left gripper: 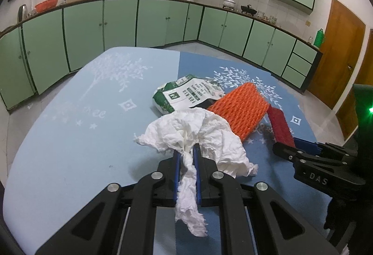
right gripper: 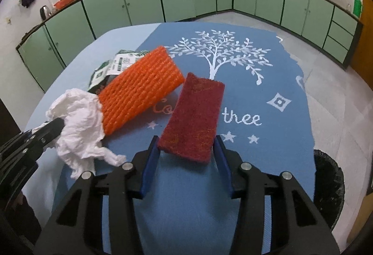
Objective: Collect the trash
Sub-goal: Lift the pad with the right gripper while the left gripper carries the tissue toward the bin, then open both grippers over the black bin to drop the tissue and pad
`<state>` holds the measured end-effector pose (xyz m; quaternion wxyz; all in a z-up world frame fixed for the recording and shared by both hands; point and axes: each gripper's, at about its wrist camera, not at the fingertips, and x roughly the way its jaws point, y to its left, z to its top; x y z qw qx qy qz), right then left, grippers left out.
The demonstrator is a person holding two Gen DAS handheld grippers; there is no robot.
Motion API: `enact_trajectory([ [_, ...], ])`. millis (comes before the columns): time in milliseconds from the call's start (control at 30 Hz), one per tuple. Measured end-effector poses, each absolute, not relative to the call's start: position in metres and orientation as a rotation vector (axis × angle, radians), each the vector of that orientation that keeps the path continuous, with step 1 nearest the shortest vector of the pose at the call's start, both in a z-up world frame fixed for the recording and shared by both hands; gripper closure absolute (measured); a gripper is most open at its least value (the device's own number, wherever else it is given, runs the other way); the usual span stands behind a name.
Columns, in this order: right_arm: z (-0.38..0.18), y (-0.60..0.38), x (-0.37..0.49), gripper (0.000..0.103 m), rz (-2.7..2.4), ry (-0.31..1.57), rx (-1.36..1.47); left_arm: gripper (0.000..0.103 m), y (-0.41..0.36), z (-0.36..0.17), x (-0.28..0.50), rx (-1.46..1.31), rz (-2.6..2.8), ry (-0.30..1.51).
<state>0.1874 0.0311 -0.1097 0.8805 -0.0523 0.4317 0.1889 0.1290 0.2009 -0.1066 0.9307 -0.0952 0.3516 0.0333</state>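
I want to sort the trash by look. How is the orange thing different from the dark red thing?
The orange foam net is bright and ribbed; the dark red pad is dull and fuzzy. The orange foam net leans on a green-and-white packet; the dark red pad lies between the right gripper's jaws. Both are rectangular pieces on the blue table mat.

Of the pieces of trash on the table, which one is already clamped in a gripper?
The crumpled white tissue: the left gripper is shut on it. The orange foam net, dark red pad and green-and-white packet lie unclamped.
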Motion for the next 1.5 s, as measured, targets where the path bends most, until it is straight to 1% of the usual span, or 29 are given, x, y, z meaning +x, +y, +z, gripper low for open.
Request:
enact_trajectory([
  [233, -0.084, 0.015, 0.172, 0.058, 0.414, 0.856, -0.092, 0.092, 0.190, -0.091, 0.122, -0.191, 0.049, 0.686],
  [467, -0.055, -0.006, 0.155, 0.058, 0.435, 0.801, -0.067, 0.092, 0.174, -0.064, 0.111, -0.181, 0.021, 0.626],
  [700, -0.034, -0.036, 0.140, 0.058, 0.432, 0.758, -0.046, 0.092, 0.146, -0.045, 0.107, -0.159, -0.028, 0.586],
  [1167, -0.020, -0.127, 0.115, 0.058, 0.308, 0.710, -0.009, 0.092, 0.045, -0.033, 0.115, -0.079, -0.193, 0.567],
  [1500, -0.031, -0.208, 0.105, 0.058, 0.168, 0.719, 0.026, 0.092, -0.039, -0.046, 0.129, -0.018, -0.344, 0.596],
])
